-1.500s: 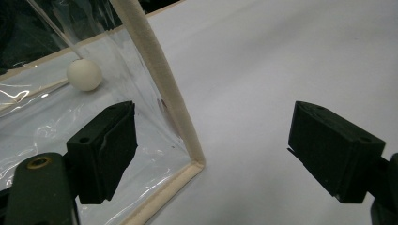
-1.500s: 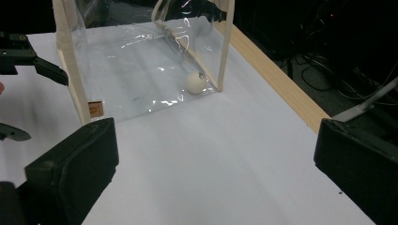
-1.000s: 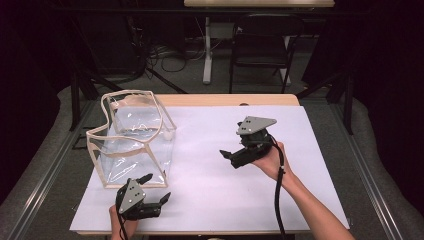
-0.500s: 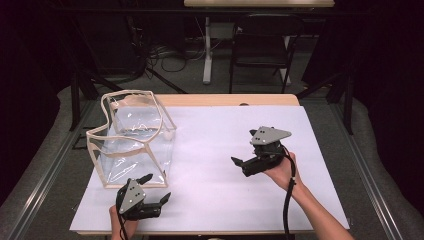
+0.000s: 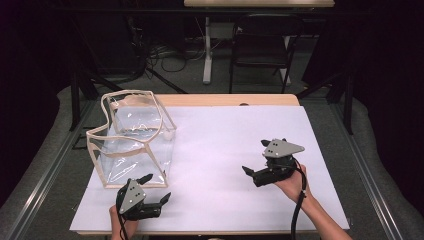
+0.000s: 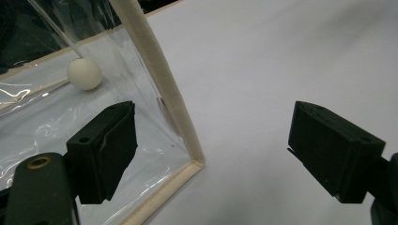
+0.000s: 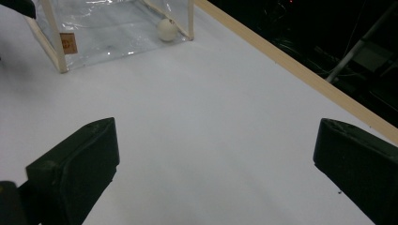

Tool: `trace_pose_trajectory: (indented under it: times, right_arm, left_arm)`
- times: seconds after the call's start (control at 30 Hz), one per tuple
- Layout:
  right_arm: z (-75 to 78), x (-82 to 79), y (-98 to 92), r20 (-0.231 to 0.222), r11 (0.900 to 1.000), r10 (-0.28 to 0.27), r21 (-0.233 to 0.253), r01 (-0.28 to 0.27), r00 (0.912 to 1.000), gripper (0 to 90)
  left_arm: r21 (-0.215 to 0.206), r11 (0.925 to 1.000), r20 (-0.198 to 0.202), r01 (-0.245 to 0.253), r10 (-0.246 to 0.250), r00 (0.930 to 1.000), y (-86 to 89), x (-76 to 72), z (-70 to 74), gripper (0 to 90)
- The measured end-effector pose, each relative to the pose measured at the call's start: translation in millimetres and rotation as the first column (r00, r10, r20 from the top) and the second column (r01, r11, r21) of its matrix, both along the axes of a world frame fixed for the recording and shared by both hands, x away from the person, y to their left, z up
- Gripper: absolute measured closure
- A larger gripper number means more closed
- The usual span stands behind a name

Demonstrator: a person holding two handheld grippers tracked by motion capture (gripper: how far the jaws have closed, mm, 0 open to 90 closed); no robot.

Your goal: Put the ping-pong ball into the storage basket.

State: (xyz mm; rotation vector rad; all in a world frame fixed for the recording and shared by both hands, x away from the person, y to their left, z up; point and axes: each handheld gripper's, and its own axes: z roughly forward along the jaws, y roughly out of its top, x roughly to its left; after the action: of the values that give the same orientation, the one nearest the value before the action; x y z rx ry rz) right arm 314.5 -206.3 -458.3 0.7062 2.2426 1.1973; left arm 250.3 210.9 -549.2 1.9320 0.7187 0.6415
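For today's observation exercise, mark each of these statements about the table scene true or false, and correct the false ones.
1. A small white ball lies inside the clear bag. True.
2. The right claw is shut on the ball. False: its jaws stand wide apart over bare white table cover, holding nothing.
3. The left claw sits near the bag's front corner, jaws open. True.
4. The bag lies flattened on its side. False: it stands upright, open at the top.
5. The bag is on the person's right side of the table. False: it is on the left side.
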Motion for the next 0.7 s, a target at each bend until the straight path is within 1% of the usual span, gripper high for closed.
trace_pose_trajectory:
  times: [0.07,0.23,0.37,0.7]
  right_arm:
    - [-4.2,-3.0,-3.1,0.001,1.000,-0.004,-0.009,0.004,1.0000,0.3]
    - [-11.0,-9.8,-10.2,-0.003,1.000,-0.013,-0.007,0.013,0.9999,0.3]
    - [-15.6,-14.8,-15.0,-0.001,1.000,-0.019,-0.005,0.019,0.9998,0.3]
    - [-32.7,-23.1,-26.0,-0.007,0.999,-0.038,0.006,0.038,0.9993,0.3]
  left_arm:
    - [0.005,1.0000,-0.003,0.000,0.000,1.0000,-0.2,0.1,0.0,16.1]
    - [0.005,1.0000,-0.003,-0.002,0.002,1.0000,-0.4,0.0,-0.2,16.1]
    - [0.006,1.0000,-0.003,0.000,0.000,1.0000,-0.8,0.2,-0.3,16.1]
    - [0.003,1.0000,-0.005,-0.003,0.003,1.0000,-1.0,0.7,-0.9,16.1]
